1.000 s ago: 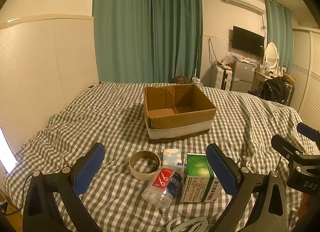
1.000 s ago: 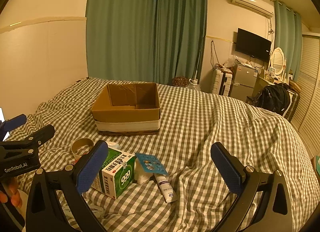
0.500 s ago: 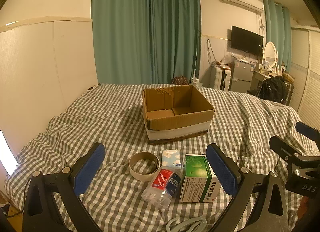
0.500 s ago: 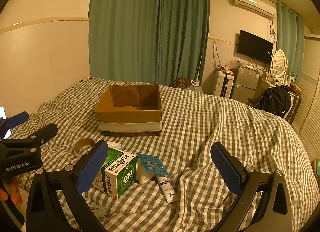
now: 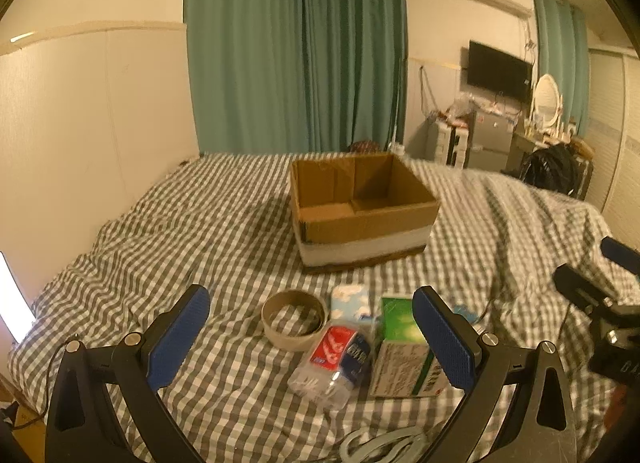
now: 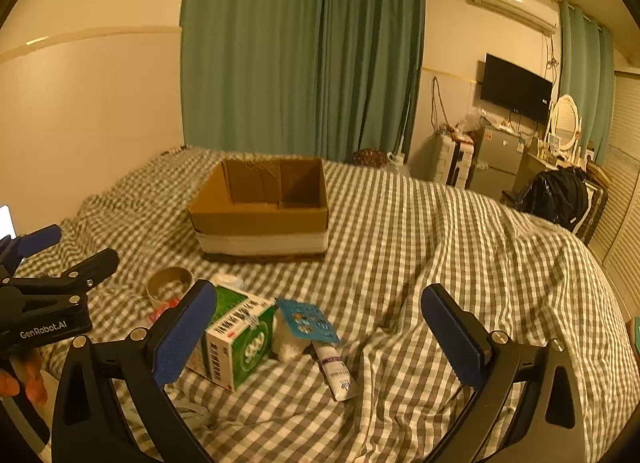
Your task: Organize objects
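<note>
While both grippers, left (image 5: 311, 333) and right (image 6: 319, 337), stay spread and empty, view barely shifts; open brown cardboard box (image 5: 362, 210) far, unfilled.

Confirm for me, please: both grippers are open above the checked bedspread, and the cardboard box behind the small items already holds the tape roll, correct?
Not quite. The tape roll lies on the bedspread in front of the cardboard box, whose visible inside looks empty in the left wrist view. The left gripper and the right gripper are indeed open.
</note>
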`<state>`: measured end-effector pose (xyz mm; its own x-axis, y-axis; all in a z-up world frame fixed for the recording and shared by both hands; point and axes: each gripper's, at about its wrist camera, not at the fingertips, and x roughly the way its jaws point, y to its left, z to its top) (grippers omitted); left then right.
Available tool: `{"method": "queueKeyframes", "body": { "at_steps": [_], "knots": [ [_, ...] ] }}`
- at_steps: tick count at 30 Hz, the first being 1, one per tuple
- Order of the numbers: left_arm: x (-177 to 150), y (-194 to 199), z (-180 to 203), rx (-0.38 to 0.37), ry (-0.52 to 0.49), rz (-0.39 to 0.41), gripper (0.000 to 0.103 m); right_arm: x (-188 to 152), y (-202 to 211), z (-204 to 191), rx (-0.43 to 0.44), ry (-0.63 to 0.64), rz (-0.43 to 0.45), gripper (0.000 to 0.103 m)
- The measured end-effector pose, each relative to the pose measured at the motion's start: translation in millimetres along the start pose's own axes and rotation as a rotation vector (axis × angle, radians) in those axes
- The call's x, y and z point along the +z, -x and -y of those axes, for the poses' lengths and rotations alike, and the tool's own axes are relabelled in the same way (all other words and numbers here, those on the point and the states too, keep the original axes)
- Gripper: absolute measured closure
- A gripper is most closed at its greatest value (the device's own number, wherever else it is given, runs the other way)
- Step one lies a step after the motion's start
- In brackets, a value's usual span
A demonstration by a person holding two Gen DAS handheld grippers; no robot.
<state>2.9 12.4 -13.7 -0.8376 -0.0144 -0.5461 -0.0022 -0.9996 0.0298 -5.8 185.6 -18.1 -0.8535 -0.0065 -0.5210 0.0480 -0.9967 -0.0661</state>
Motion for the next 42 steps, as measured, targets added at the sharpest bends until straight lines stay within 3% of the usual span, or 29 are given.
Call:
{"method": "queueKeyframes", "body": {
  "at_steps": [7,14,22,26,32,42],
  "knots": [
    [-31.6,-40.4,-9.9,0.018,0.016,-0.134,0.003,-19.1,-44.3,8.7,0.013,0.0,-0.149,0.006],
    [-61.7,-85.1,-9.3,0.011,-0.004,-0.26,0.005,-57.4,-98.5,2.1,0.019,0.044,-0.31,0.03],
    [-64.0,-109.0,5.2,-0.064,-0.033,-0.3,0.005,-75.2,-144.5,5.3,0.041,0.031,-0.396,0.046],
    [-64.6,-115.9,14.2,-0.091,-0.068,-0.31,0.006,-82.0,-160.8,4.6,0.058,0.018,-0.426,0.059],
    [-74.2,-131.7,14.3,-0.176,-0.058,-0.355,0.026,-86.8,-162.3,4.4,-0.005,0.06,-0.429,0.081],
    [-67.7,-112.9,12.0,-0.146,-0.064,-0.341,0.03,-71.1,-133.7,9.4,0.038,0.033,-0.37,0.086]
  ]
}}
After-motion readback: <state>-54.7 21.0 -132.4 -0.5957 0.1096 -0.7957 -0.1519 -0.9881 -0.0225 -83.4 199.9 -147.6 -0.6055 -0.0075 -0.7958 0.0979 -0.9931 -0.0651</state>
